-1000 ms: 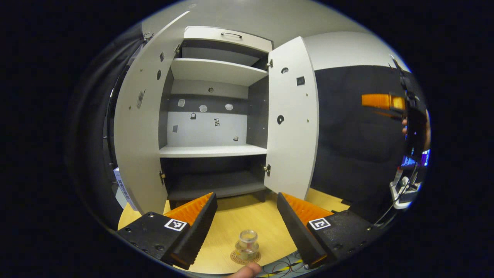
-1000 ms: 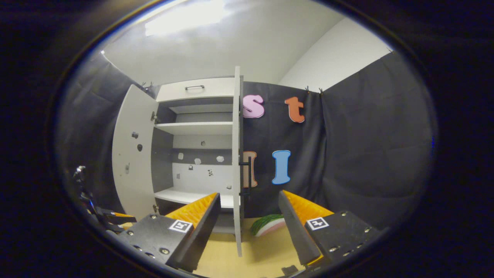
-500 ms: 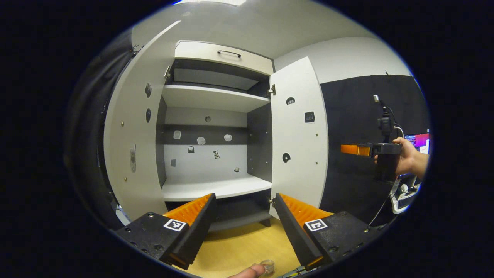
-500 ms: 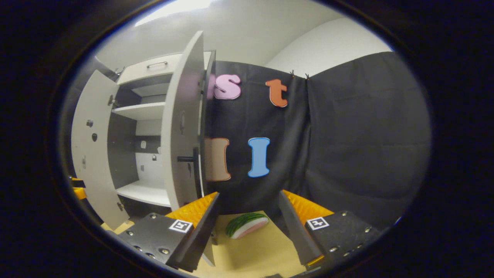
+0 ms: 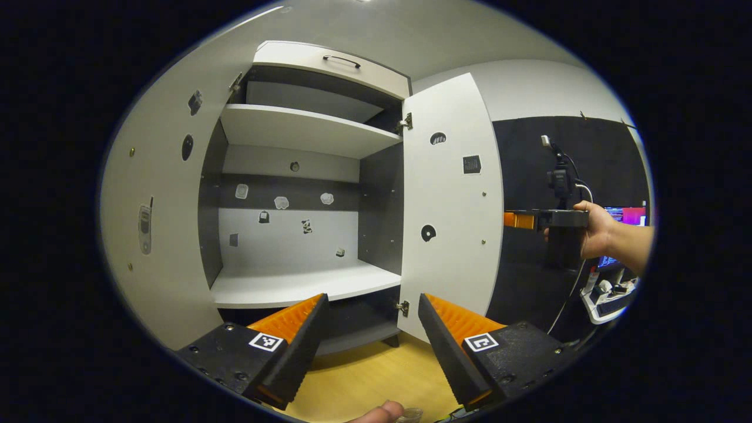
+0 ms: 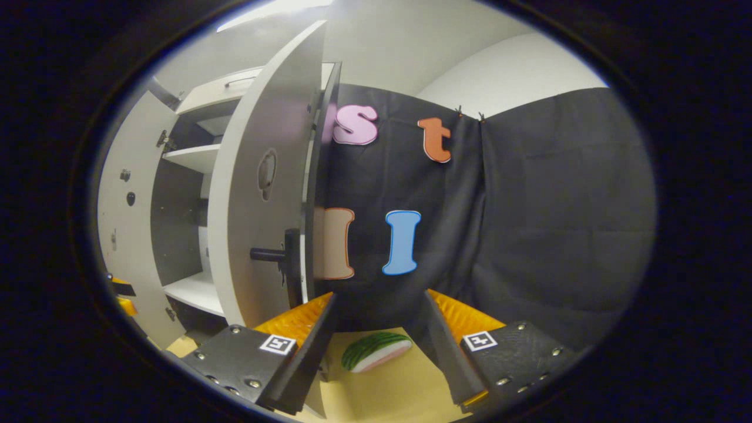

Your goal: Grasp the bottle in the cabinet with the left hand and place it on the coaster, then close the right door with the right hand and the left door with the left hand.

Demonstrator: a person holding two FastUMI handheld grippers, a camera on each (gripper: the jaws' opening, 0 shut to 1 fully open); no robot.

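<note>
1. My left gripper (image 5: 370,346) hovers low in front of the open cabinet (image 5: 305,176), fingers spread wide with nothing between them.
2. The bottle (image 5: 409,415) is just a clear rim at the bottom edge of the left gripper view, on the wooden table (image 5: 364,382) beside a fingertip (image 5: 379,413). I can't make out the coaster.
3. My right gripper (image 6: 376,346) is level, jaws wide and empty, just outside the right door (image 6: 258,194), near its dark handle (image 6: 276,255).
4. The left gripper view shows my right hand (image 5: 593,226) holding that gripper behind the door's edge.
5. A watermelon slice (image 6: 376,351) lies on the table ahead of the right fingers.
6. The left door (image 5: 158,200) stands wide open.
</note>
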